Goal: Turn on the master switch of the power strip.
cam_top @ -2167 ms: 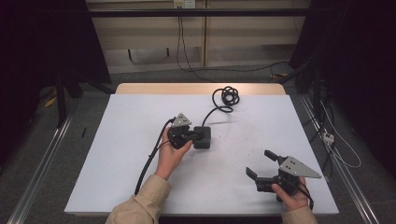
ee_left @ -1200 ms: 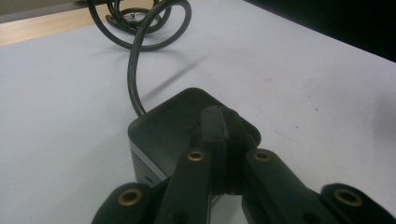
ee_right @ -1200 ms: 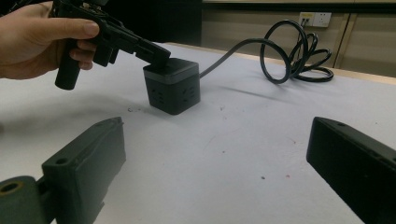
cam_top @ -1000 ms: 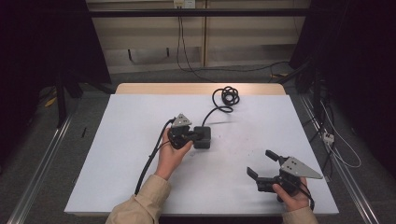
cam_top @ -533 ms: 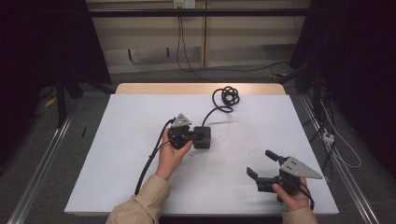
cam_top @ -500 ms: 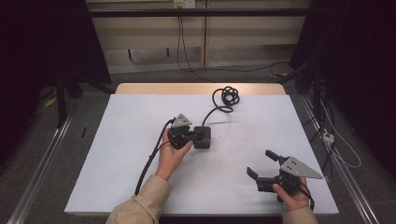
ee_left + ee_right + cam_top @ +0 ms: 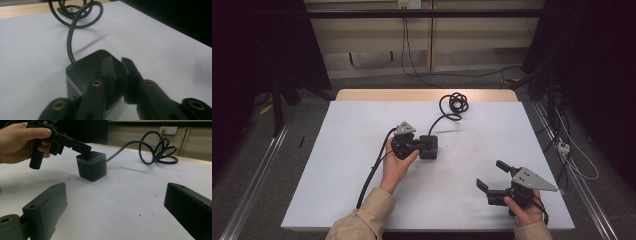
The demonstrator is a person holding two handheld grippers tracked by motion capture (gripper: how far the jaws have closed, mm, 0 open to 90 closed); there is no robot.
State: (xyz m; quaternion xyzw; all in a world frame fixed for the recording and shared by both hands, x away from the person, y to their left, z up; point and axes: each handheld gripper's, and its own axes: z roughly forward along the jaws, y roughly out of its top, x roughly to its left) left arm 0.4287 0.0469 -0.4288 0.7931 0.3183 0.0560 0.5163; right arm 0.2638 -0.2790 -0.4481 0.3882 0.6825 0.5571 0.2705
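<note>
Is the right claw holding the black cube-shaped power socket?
No: the right claw stands open over bare white table, well apart from the black cube-shaped power socket, which sits by the left claw.

The white table (image 7: 362,150) is evenly and softly lit from above while the room around it falls into near black at both sides in the high view, which is slightly soft and grainy. In the left gripper view the cable (image 7: 72,30) casts a faint diffuse shadow on the tabletop, and the near jaws and cube socket (image 7: 85,67) are dark and slightly blurred. The right gripper view is dimmer and warmer, its own near jaws out of focus, a soft shadow under the cable loop.
</note>
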